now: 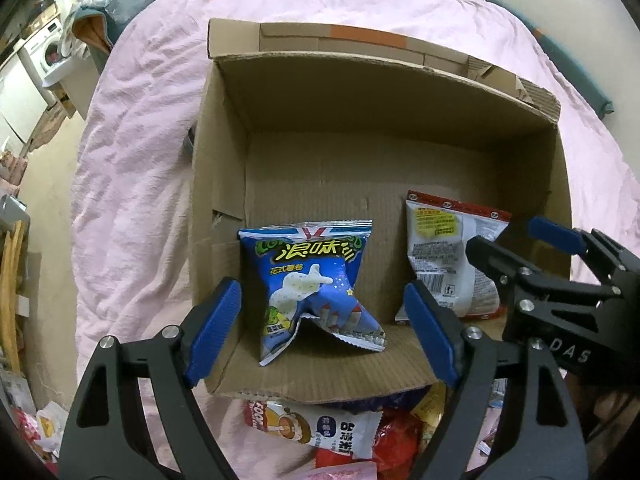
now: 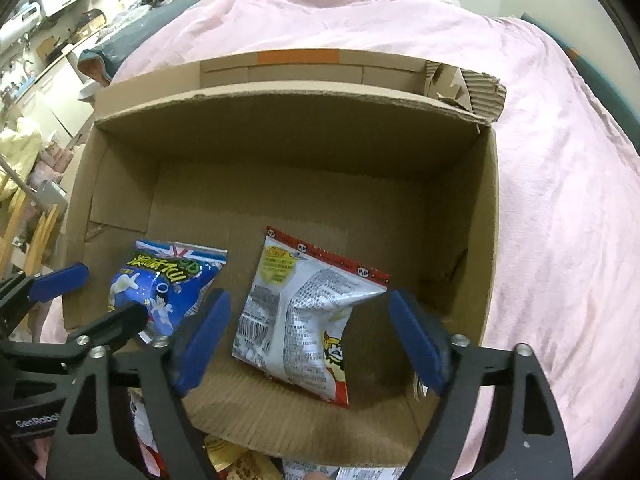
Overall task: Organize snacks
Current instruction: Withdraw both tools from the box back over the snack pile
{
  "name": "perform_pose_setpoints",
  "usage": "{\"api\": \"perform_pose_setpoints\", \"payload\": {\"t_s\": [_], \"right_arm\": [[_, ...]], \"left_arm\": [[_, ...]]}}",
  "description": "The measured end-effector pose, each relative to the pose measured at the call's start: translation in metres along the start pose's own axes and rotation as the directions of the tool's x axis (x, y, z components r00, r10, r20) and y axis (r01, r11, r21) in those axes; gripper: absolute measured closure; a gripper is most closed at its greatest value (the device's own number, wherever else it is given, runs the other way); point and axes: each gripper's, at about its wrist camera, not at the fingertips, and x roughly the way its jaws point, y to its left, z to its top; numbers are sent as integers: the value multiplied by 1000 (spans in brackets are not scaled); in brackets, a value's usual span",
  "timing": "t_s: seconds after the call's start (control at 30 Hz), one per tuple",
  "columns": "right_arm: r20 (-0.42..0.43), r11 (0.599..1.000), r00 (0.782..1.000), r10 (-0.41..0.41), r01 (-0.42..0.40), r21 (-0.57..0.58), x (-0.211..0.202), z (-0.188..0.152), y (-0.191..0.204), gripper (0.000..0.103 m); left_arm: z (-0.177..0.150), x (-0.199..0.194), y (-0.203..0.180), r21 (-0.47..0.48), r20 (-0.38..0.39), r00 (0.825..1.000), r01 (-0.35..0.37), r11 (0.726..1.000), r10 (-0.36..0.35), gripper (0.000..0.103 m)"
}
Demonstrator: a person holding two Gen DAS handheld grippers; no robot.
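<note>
An open cardboard box (image 1: 400,92) (image 2: 296,108) lies on a pink bedcover. A blue snack bag (image 1: 316,288) (image 2: 168,284) stands inside it at the near left. A white and red snack bag (image 1: 448,256) (image 2: 304,320) lies inside at the near right. My left gripper (image 1: 324,332) is open above the near edge, its jaws on either side of the blue bag and apart from it. My right gripper (image 2: 308,344) is open, its jaws on either side of the white and red bag, and it also shows in the left wrist view (image 1: 520,240).
Several loose snack packs (image 1: 344,432) (image 2: 240,460) lie on the pink bedcover (image 1: 140,160) (image 2: 560,200) just in front of the box. The far half of the box floor is bare cardboard. Furniture and a washing machine (image 1: 44,52) stand beyond the bed at the left.
</note>
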Motion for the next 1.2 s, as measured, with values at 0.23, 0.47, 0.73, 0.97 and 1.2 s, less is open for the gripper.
{"api": "perform_pose_setpoints", "payload": {"t_s": [0.23, 0.47, 0.73, 0.97, 1.2], "right_arm": [[31, 1000, 999, 6, -7, 28, -15, -6, -3, 14], [60, 997, 998, -10, 5, 75, -35, -14, -14, 14], [101, 994, 995, 24, -34, 105, -65, -37, -14, 14], [102, 992, 993, 63, -73, 98, -83, -66, 3, 14], [84, 989, 993, 83, -93, 118, -94, -97, 7, 14]], "left_arm": [[-12, -26, 0, 38, 47, 999, 19, 999, -21, 22], [-20, -44, 9, 32, 55, 998, 24, 999, -25, 22], [-36, -70, 35, -61, 65, 998, 27, 998, -23, 22], [-69, -75, 43, -57, 50, 999, 0, 998, 3, 22], [-96, -76, 56, -90, 22, 1000, -9, 996, 11, 22]]}}
